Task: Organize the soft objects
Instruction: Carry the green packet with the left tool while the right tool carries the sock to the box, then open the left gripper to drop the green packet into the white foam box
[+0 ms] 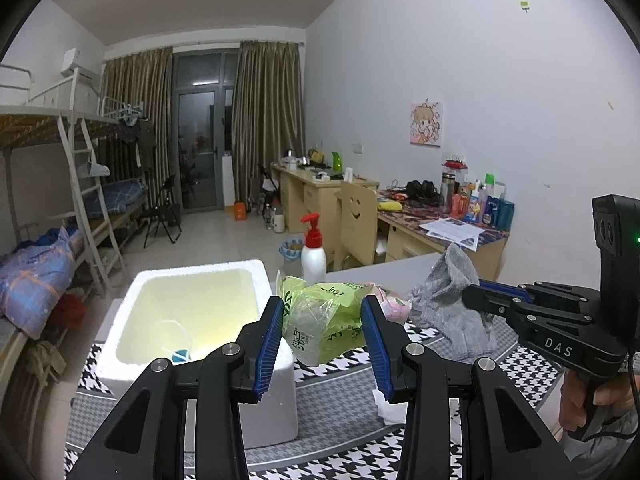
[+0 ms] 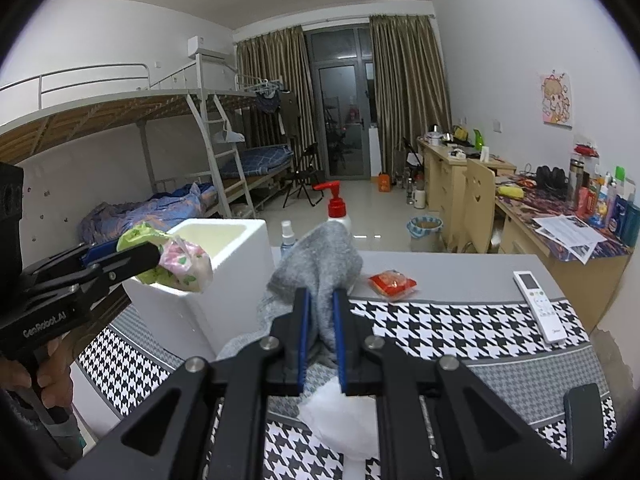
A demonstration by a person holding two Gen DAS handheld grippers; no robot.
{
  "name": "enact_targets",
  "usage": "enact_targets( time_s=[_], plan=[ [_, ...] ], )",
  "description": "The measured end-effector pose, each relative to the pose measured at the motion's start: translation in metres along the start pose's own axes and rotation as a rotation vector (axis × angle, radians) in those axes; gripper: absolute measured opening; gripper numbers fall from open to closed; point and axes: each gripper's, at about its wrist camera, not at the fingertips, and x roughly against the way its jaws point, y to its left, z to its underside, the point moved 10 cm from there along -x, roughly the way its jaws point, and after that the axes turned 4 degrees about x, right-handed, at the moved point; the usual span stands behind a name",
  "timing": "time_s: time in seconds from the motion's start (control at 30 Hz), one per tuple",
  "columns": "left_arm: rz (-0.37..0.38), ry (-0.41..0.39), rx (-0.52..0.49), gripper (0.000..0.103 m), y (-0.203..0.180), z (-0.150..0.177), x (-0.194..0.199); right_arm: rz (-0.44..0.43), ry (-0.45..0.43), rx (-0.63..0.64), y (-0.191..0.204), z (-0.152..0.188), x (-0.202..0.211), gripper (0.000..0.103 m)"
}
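My left gripper [image 1: 324,308] is shut on a crumpled green plastic bag [image 1: 324,320] with a pink floral packet [image 2: 186,266] in it, held at the right rim of the white foam box [image 1: 188,312]. The box [image 2: 224,256] stands open on the houndstooth cloth [image 1: 332,392]. My right gripper [image 2: 320,300] is shut on a grey sock [image 2: 320,260] and holds it up above the cloth, right of the box. The sock also shows in the left wrist view [image 1: 452,300], right of the bag.
A red-capped pump bottle [image 1: 314,254] and a small spray bottle [image 2: 287,236] stand behind the box. A red snack packet [image 2: 392,282] and a white remote [image 2: 540,304] lie on the table. White tissue [image 2: 340,412] lies under my right gripper. Desks, chair and bunk beds stand behind.
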Motion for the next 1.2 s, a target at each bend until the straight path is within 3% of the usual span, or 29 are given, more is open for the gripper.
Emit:
enact_targets(
  time_s=[0.6, 1.2],
  plan=[
    [-0.063, -0.039, 0.014, 0.042, 0.028, -0.024, -0.004, -0.048, -0.026, 0.029, 0.021, -0.025, -0.013, 0.015],
    [-0.173, -0.057, 0.058, 0.042, 0.07, -0.036, -0.005, -0.117, -0.029, 0.058, 0.049, -0.046, -0.032, 0.015]
  ],
)
